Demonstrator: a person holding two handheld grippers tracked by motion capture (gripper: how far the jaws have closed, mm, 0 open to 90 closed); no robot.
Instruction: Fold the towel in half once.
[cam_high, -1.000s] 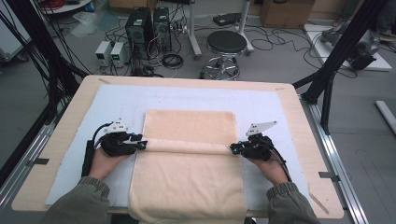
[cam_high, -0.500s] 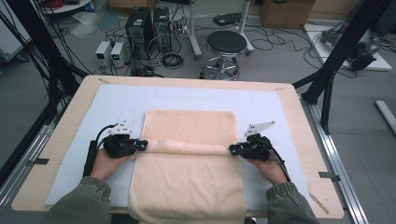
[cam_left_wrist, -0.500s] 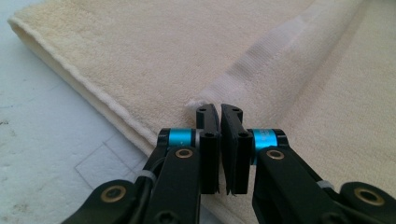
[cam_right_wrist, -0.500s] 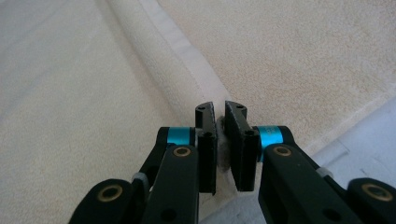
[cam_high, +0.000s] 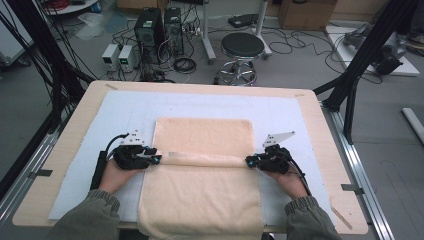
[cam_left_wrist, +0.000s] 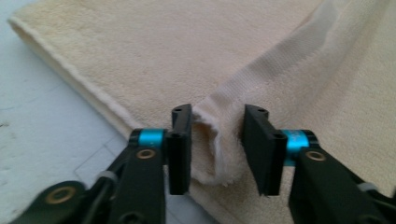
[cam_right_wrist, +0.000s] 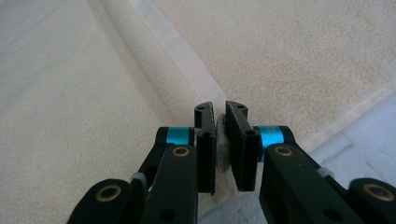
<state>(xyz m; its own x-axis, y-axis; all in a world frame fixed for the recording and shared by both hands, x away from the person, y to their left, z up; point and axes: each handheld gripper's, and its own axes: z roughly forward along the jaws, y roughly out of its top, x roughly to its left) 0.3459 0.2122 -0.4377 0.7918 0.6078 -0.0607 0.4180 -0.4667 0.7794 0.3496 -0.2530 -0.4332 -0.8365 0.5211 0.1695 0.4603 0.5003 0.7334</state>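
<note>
A cream towel (cam_high: 202, 140) lies on the pale mat, with a raised fold (cam_high: 205, 160) running across it between my two grippers. The left gripper (cam_high: 156, 159) is at the fold's left end. Its jaws have just been opening and stand apart (cam_left_wrist: 217, 140), with the towel's bunched edge (cam_left_wrist: 212, 140) loose between them and a gap at the right pad. At the fold's right end, the right gripper (cam_high: 248, 161) is shut (cam_right_wrist: 220, 135) on a thin pinch of towel edge (cam_right_wrist: 221, 140). A hand holds each gripper.
The towel's near end hangs over the table's front edge (cam_high: 200, 231). Bare pale mat (cam_high: 125, 107) and wooden table border (cam_high: 320, 125) surround the towel. Black frame posts (cam_high: 365, 55) stand at the sides. A stool (cam_high: 242, 47) and computer cases (cam_high: 150, 25) stand on the floor beyond.
The left gripper has edged slightly toward the table's front edge. The right gripper and the towel's fold are where they were.
</note>
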